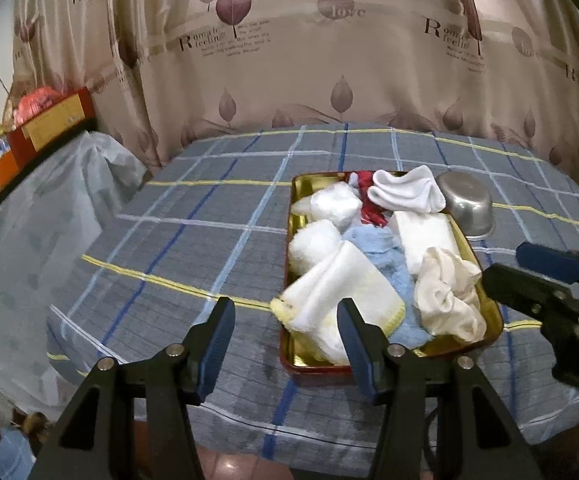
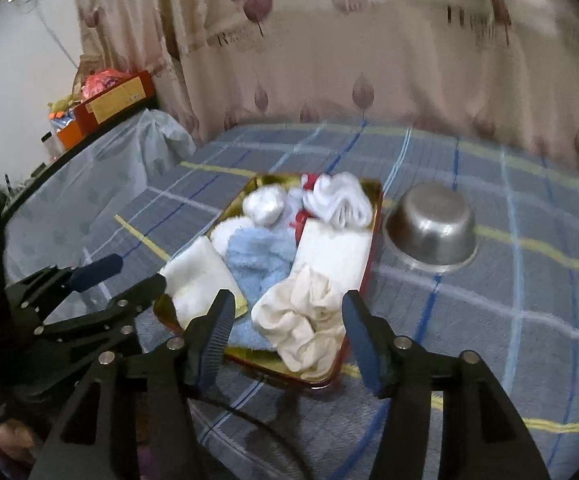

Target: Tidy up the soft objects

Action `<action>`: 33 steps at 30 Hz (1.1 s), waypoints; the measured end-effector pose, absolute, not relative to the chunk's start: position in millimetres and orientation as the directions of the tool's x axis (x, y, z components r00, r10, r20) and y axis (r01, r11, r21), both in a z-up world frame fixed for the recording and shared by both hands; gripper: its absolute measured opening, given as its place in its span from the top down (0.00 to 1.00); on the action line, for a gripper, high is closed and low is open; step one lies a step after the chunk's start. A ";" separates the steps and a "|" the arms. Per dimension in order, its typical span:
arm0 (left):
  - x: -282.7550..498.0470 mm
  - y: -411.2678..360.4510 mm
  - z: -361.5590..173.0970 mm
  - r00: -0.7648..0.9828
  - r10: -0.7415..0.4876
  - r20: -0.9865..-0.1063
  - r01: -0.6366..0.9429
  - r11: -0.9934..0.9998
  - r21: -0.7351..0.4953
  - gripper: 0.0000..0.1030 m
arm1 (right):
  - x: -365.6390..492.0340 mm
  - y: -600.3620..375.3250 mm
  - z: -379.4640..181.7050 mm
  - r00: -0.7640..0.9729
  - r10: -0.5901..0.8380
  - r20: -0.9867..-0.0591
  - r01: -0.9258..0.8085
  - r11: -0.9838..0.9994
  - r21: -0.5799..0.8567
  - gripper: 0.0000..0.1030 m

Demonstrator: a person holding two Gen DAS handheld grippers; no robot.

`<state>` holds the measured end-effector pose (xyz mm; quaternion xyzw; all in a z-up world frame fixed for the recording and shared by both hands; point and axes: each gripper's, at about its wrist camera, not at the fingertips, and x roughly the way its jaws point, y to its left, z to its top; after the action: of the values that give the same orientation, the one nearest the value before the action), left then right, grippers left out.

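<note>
Gold-lined tin tray (image 1: pixel 295 208): left wrist view; rests on the plaid tabletop (image 1: pixel 193 216), red outside, filled with soft cloths.
Yellow-edged white towel (image 1: pixel 341 292): folded, at the tray's near left end, partly over the rim.
Cream cloth (image 1: pixel 447 300): bunched at the near right corner of the tray.
Light blue towel (image 1: pixel 385 252): between those two, under them.
White sock bundle (image 1: pixel 407 190): far end, next to a red cloth (image 1: pixel 373 206).
Steel bowl (image 1: pixel 467 206): upside down on the tabletop, just beside the tray's far right edge.
Left hand-held gripper (image 1: pixel 287 342): released, nothing between the pads, low over the tray's near end.
Right hand-held gripper (image 1: pixel 517 268): enters from the right, near the cream cloth.

Tray (image 2: pixel 373 248): right wrist view; same contents, somewhat blurred.
Cream cloth (image 2: pixel 297 316): lies loose in the tray, seen between the fingers.
Right hand-held gripper (image 2: pixel 289 336): released, pads apart and clear of the cloth.
Left hand-held gripper (image 2: pixel 129 276): at left, jaws apart, beside the tray.
Bowl (image 2: pixel 431 226): inverted, right of the tray.
</note>
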<state>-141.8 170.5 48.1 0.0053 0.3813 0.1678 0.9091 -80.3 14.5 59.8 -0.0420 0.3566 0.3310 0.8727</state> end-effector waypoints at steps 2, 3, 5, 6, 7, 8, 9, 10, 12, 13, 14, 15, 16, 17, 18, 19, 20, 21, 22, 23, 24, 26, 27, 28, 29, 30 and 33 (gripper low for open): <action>-141.5 173.1 45.7 0.652 0.277 -0.706 -0.295 0.950 0.100 0.47 | -96.0 14.3 68.9 0.606 0.531 -0.593 -0.606 0.790 0.088 0.43; -141.2 174.3 44.7 0.650 0.265 -0.712 -0.293 0.952 0.086 0.47 | -103.7 12.9 73.6 0.647 0.526 -0.552 -0.599 0.799 0.059 0.38; -141.3 175.6 43.2 0.649 0.251 -0.718 -0.295 0.953 0.066 0.47 | -116.7 8.1 79.6 0.712 0.521 -0.471 -0.576 0.817 0.032 0.16; -142.1 176.5 43.2 0.654 0.247 -0.715 -0.298 0.953 0.057 0.47 | -123.4 5.6 82.1 0.747 0.510 -0.426 -0.558 0.830 0.016 0.14; -142.3 176.0 43.3 0.658 0.247 -0.711 -0.299 0.953 0.053 0.47 | -127.9 4.0 83.8 0.769 0.499 -0.399 -0.544 0.839 0.003 0.13; -142.9 175.7 44.0 0.666 0.248 -0.703 -0.302 0.952 0.049 0.47 | -132.3 2.9 85.7 0.792 0.482 -0.375 -0.525 0.851 -0.015 0.10; -144.8 175.5 44.7 0.679 0.249 -0.690 -0.305 0.951 0.044 0.47 | -134.7 2.2 87.3 0.808 0.464 -0.363 -0.507 0.862 -0.027 0.08; -146.5 175.4 45.2 0.691 0.247 -0.679 -0.304 0.952 0.036 0.47 | -135.9 1.3 88.9 0.817 0.451 -0.358 -0.493 0.869 -0.030 0.06; -149.9 174.1 45.9 0.715 0.228 -0.661 -0.293 0.956 0.013 0.47 | -137.0 -0.7 90.7 0.817 0.454 -0.356 -0.490 0.871 -0.014 0.06; -150.6 173.2 46.3 0.720 0.226 -0.656 -0.292 0.956 0.010 0.47 | -138.6 -2.4 91.7 0.817 0.454 -0.355 -0.489 0.872 -0.008 0.06; -152.0 172.4 46.7 0.727 0.228 -0.648 -0.293 0.956 0.008 0.47 | -139.7 -4.1 92.7 0.819 0.454 -0.351 -0.487 0.874 -0.004 0.06; -154.3 171.2 47.9 0.738 0.234 -0.632 -0.295 0.955 0.009 0.47 | -141.7 -5.3 93.9 0.821 0.454 -0.345 -0.485 0.875 -0.003 0.06; -156.7 170.1 49.6 0.750 0.234 -0.618 -0.294 0.956 0.005 0.47 | -143.4 -5.8 94.1 0.824 0.453 -0.339 -0.484 0.875 -0.007 0.06; -157.8 169.1 51.1 0.756 0.233 -0.612 -0.294 0.956 0.001 0.47 | -145.8 -6.2 95.1 0.829 0.448 -0.334 -0.481 0.877 -0.018 0.06; -159.7 168.6 53.5 0.761 0.237 -0.604 -0.299 0.954 -0.002 0.47 | -147.9 -6.4 95.9 0.835 0.441 -0.331 -0.476 0.879 -0.030 0.06; -161.5 168.4 55.9 0.764 0.245 -0.597 -0.307 0.952 -0.003 0.47 | -150.0 -6.9 96.1 0.838 0.436 -0.328 -0.472 0.881 -0.036 0.06; -164.4 167.9 59.0 0.770 0.250 -0.586 -0.315 0.949 -0.009 0.47 | -151.8 -8.4 97.0 0.843 0.430 -0.325 -0.466 0.884 -0.040 0.06; -166.5 167.8 61.0 0.776 0.245 -0.581 -0.313 0.949 -0.018 0.47 | -153.2 -9.5 98.0 0.846 0.424 -0.324 -0.461 0.886 -0.042 0.06; -169.0 167.3 63.4 0.782 0.230 -0.579 -0.303 0.953 -0.030 0.47 | -154.3 -10.4 99.6 0.848 0.415 -0.328 -0.455 0.889 -0.050 0.05; -170.8 166.2 64.8 0.784 0.226 -0.579 -0.298 0.954 -0.031 0.47 | -154.8 -10.4 100.7 0.852 0.406 -0.331 -0.448 0.892 -0.057 0.03; -174.5 163.8 67.4 0.784 0.236 -0.574 -0.302 0.953 -0.020 0.47 | -155.3 -10.9 102.1 0.856 0.395 -0.334 -0.439 0.896 -0.064 0.03; -182.0 158.3 72.6 0.787 0.265 -0.557 -0.310 0.950 0.014 0.47 | -156.0 -12.4 103.7 0.850 0.398 -0.344 -0.442 0.895 -0.056 0.03; -185.1 154.8 75.3 0.788 0.269 -0.554 -0.304 0.952 0.030 0.47 | -155.4 -12.9 103.9 0.842 0.405 -0.356 -0.448 0.893 -0.046 0.03; -187.4 152.6 77.0 0.787 0.270 -0.554 -0.300 0.953 0.039 0.47 | -154.9 -13.1 103.6 0.837 0.403 -0.369 -0.448 0.893 -0.042 0.03; -189.9 150.3 78.5 0.787 0.272 -0.554 -0.297 0.954 0.047 0.47 | -154.1 -12.8 103.1 0.835 0.398 -0.380 -0.445 0.894 -0.040 0.03; -193.2 148.1 79.5 0.787 0.271 -0.555 -0.293 0.955 0.050 0.47 | -154.3 -13.0 102.5 0.834 0.396 -0.384 -0.443 0.896 -0.038 0.03; -199.9 145.6 79.0 0.777 0.260 -0.573 -0.286 0.957 0.046 0.47 | -160.0 -14.7 100.3 0.822 0.420 -0.385 -0.462 0.887 -0.019 0.03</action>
<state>-199.9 145.6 79.0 -0.0217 0.3007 0.1447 0.9424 -160.0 -14.7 100.3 -0.0558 0.1887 0.2315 0.9527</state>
